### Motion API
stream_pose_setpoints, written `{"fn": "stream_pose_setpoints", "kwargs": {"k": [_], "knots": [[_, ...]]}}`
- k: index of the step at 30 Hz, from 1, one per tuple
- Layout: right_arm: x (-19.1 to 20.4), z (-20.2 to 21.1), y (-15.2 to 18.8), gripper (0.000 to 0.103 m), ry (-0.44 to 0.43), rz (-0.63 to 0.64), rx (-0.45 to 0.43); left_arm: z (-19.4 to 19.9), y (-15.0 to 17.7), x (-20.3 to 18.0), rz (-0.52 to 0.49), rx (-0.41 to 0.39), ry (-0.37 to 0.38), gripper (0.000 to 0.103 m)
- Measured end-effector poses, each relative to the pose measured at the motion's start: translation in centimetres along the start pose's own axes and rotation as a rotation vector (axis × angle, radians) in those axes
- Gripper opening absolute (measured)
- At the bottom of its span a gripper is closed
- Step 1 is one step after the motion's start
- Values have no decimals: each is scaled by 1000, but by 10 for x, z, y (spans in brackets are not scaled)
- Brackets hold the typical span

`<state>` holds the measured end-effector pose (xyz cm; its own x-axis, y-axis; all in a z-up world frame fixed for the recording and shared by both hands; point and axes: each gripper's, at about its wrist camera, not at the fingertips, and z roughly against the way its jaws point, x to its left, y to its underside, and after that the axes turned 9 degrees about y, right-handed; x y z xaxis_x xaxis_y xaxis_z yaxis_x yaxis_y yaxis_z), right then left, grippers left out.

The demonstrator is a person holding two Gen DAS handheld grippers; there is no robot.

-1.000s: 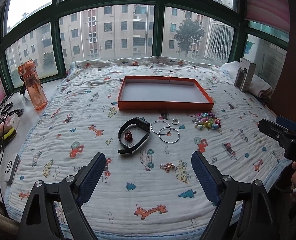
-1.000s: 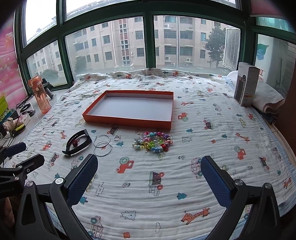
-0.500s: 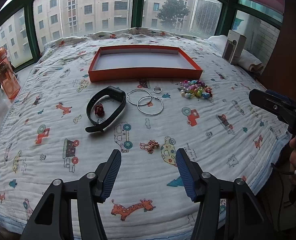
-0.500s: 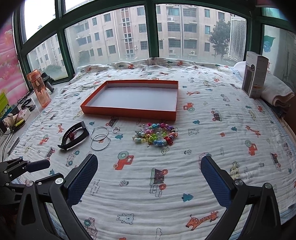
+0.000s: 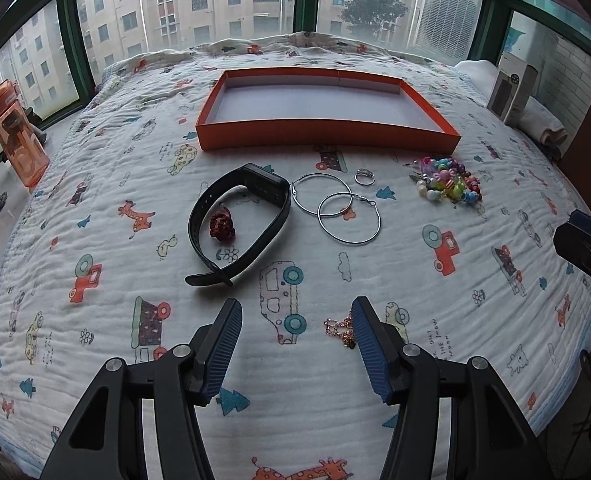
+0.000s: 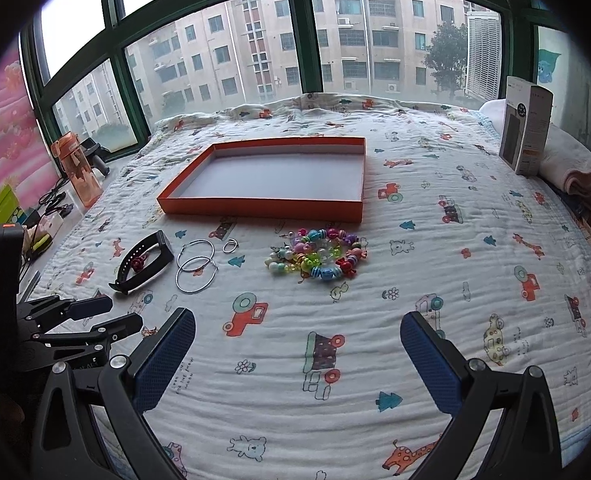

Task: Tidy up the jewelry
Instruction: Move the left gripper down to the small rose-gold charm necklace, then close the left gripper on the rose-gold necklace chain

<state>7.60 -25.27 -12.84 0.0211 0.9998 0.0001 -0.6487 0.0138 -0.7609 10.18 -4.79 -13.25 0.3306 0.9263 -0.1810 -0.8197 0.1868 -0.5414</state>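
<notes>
while hovering part-open and empty, left tongs (image 5: 295, 312) nearer rose-gold chain (image 5: 339, 330), just inside right finger, near side of orange tray (image 5: 327, 136); right tongs (image 6: 295, 332) wide open.

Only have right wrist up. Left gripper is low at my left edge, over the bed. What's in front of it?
Observer: The left wrist view shows a small gold chain on the quilt. It lies just inside the left gripper's finger on the picture's right and is partly hidden by it.
Operator: Gripped yet?
Observer: No. The jaws have just been closing partway but stand open, with a wide gap. Neither pad presses on the chain.
</notes>
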Motion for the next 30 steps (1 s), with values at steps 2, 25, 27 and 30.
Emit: {"fn": "stream_pose_setpoints", "kwargs": {"k": [2, 25, 27, 30], "knots": [[-1, -2, 0, 103, -3, -4, 5, -4, -1, 0, -4, 8, 6, 61], [0, -6, 2, 103, -16, -16, 18, 5, 23, -36, -118, 8, 110, 31], [-1, -7, 3, 103, -17, -21, 22, 1, 23, -37, -111, 17, 122, 28], [-2, -9, 4, 103, -20, -27, 30, -2, 22, -37, -106, 19, 130, 23]]}}
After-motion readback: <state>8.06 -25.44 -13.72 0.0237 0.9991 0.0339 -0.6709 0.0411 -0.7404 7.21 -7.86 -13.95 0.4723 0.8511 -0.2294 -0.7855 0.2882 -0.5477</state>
